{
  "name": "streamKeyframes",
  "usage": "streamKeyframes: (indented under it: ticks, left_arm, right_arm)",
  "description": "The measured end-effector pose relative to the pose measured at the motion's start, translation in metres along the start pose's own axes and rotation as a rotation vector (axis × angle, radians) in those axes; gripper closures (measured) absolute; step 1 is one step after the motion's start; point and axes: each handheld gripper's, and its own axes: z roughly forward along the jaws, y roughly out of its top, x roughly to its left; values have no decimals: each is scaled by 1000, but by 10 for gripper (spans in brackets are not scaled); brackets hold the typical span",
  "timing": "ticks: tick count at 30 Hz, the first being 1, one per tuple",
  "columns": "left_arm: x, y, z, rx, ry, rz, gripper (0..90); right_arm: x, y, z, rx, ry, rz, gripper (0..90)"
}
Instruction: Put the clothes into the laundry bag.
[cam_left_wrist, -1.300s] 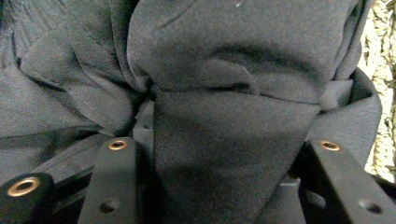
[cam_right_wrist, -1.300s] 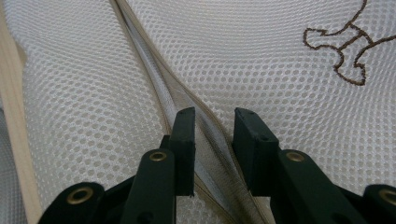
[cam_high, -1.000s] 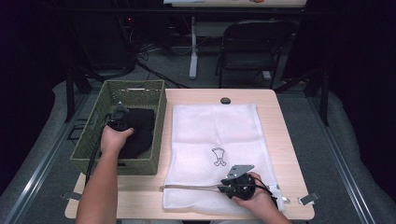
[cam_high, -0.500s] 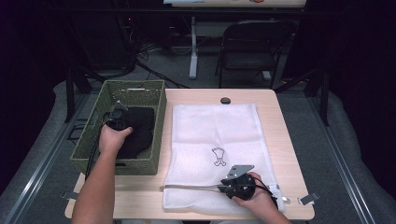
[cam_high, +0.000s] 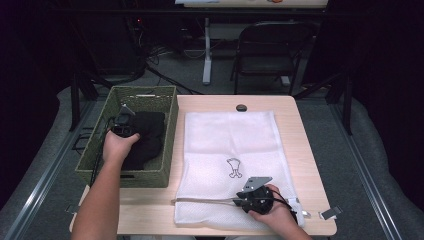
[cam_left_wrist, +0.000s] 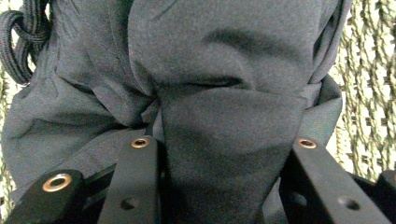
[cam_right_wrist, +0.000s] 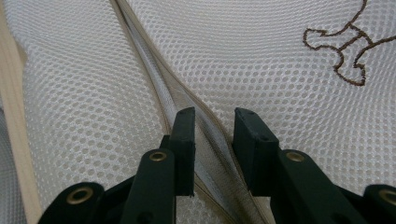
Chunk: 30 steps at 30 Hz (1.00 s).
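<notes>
A dark garment (cam_high: 150, 135) lies heaped in a green woven basket (cam_high: 125, 177) at the table's left. My left gripper (cam_high: 124, 117) reaches down into the basket. In the left gripper view a thick fold of that dark cloth (cam_left_wrist: 224, 56) fills the gap between the jaws, so my left gripper (cam_left_wrist: 219, 154) is shut on it. A white mesh bag (cam_high: 230, 135) with a small brown emblem (cam_high: 234, 167) lies flat on the table. At its near edge my right gripper (cam_high: 239, 201) pinches the bag's zipper seam (cam_right_wrist: 149, 65), which humps up between the pads (cam_right_wrist: 212, 135).
The wooden table (cam_high: 305, 150) has a small black round object (cam_high: 241, 107) near its far edge and a metal clip (cam_high: 330, 213) at the near right corner. A black cord (cam_left_wrist: 21, 42) lies beside the garment. A folding chair (cam_high: 265, 50) stands behind the table.
</notes>
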Motion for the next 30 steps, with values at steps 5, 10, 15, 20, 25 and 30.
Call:
streamKeyframes:
  ticks: [5,10,15,20,25,30]
  left_arm:
    - [0,1,-6,-4,-4,2,618]
    - [0,3,-12,-15,-5,5,618]
    - [-2,5,-19,-19,-7,14,618]
    - [-4,7,-24,-23,-2,23,617]
    - [-2,7,-29,-27,-16,9,618]
    - [1,7,-31,-25,-14,1,617]
  right_arm:
    - [0,0,0,3,0,-6,698]
    - [0,1,0,5,-1,-14,708]
    - [0,2,-1,15,-2,-18,737]
    - [0,3,-1,22,-7,-31,768]
    - [0,4,-2,29,-2,-32,820]
    - [-1,5,-3,32,-1,-35,851]
